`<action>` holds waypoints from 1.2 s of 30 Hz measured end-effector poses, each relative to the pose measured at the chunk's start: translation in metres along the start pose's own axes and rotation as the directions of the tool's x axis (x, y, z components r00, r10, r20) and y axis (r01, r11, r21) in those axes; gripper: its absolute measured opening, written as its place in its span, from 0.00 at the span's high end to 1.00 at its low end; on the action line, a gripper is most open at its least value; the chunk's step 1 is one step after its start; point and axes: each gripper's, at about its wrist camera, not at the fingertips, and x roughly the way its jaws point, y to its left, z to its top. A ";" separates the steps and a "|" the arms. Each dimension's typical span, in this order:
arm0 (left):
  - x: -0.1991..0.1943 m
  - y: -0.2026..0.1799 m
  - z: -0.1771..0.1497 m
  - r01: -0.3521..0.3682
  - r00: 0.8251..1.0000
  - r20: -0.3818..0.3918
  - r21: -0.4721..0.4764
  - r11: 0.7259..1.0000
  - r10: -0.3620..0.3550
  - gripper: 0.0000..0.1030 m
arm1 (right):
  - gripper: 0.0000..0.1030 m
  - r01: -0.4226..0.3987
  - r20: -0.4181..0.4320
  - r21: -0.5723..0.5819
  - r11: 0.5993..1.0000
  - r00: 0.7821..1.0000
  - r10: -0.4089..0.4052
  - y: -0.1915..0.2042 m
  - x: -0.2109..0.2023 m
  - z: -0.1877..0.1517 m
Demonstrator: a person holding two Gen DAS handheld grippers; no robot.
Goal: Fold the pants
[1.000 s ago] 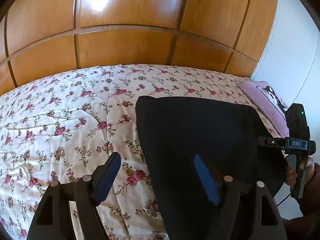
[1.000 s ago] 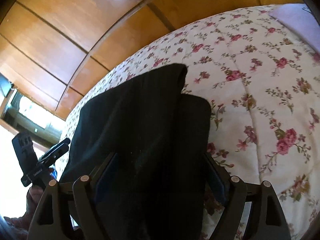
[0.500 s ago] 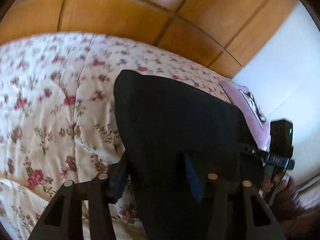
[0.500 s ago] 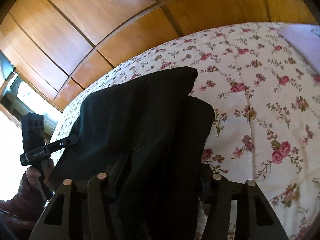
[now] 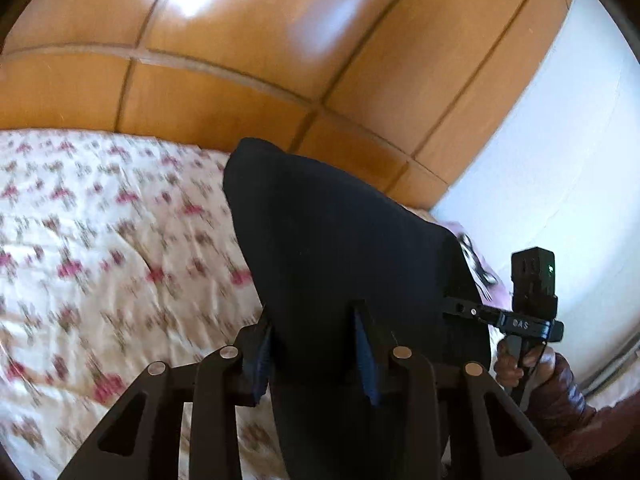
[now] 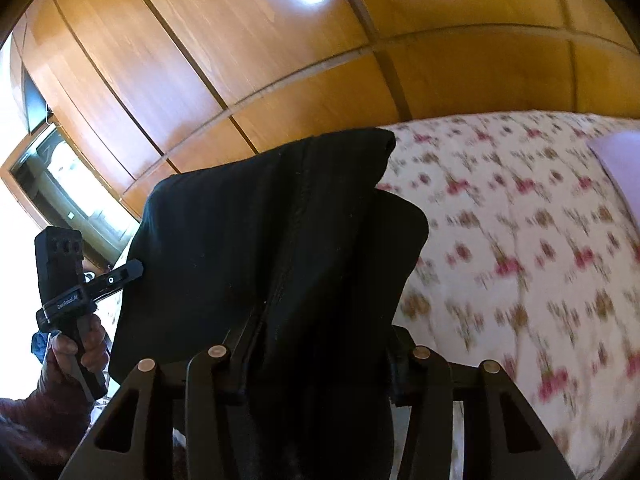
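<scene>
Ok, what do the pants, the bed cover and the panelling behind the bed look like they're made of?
Pants: black, matte, soft woven or knit cloth; it drapes, and a stitched seam runs down it. The exact fibre is unclear.
Bed cover: pale floral-print fabric, probably a quilted cotton-like spread, going by its stitched lines and puckers.
Panelling: orange-brown wood or wood veneer, glossy, with bright light reflections and grooved joints.

The black pants (image 5: 344, 248) are seen folded into layers, with one near edge lying between the fingers of the left gripper (image 5: 316, 354) and extending away from it above the bed. The other near edge, where a seam runs lengthwise, lies between the fingers of the right gripper (image 6: 320, 364).
</scene>
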 end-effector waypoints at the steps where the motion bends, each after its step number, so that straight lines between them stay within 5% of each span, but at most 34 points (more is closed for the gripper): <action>1: 0.001 0.004 0.007 -0.013 1.000 0.010 -0.004 1.000 0.013 0.65 | 0.54 -0.005 0.000 0.004 1.000 1.000 0.005 0.000 0.006 0.007; 8: 0.027 0.046 0.062 -0.139 0.989 0.036 -0.046 0.989 0.141 0.65 | 0.54 -0.018 -0.009 0.024 1.000 1.000 0.018 0.001 0.071 0.066; 13: 0.060 0.083 0.069 -0.231 0.973 -0.043 -0.075 0.970 0.228 0.64 | 0.50 0.044 -0.104 0.059 0.997 0.994 -0.037 -0.020 0.132 0.072; 15: 0.082 0.096 0.060 -0.348 0.933 -0.109 -0.033 0.937 0.343 0.61 | 0.41 0.036 -0.110 0.104 0.994 0.994 -0.024 -0.035 0.147 0.062; 18: 0.084 0.092 0.047 -0.360 0.931 -0.071 0.005 0.933 0.359 0.57 | 0.37 -0.006 -0.098 0.173 0.985 0.995 0.023 -0.046 0.146 0.058; 20: 0.080 0.090 0.044 -0.372 0.926 -0.072 -0.011 0.928 0.370 0.55 | 0.34 0.036 -0.101 0.139 0.990 0.995 -0.022 -0.037 0.142 0.060; 27: 0.062 0.052 0.035 -0.524 0.851 -0.017 0.029 0.851 0.524 0.51 | 0.29 0.199 -0.036 0.012 0.980 0.979 -0.199 -0.005 0.106 0.061; 36: 0.029 0.017 0.009 -0.595 0.803 0.054 0.026 0.803 0.593 0.51 | 0.27 0.303 0.091 -0.022 0.953 0.949 -0.300 0.036 0.055 0.040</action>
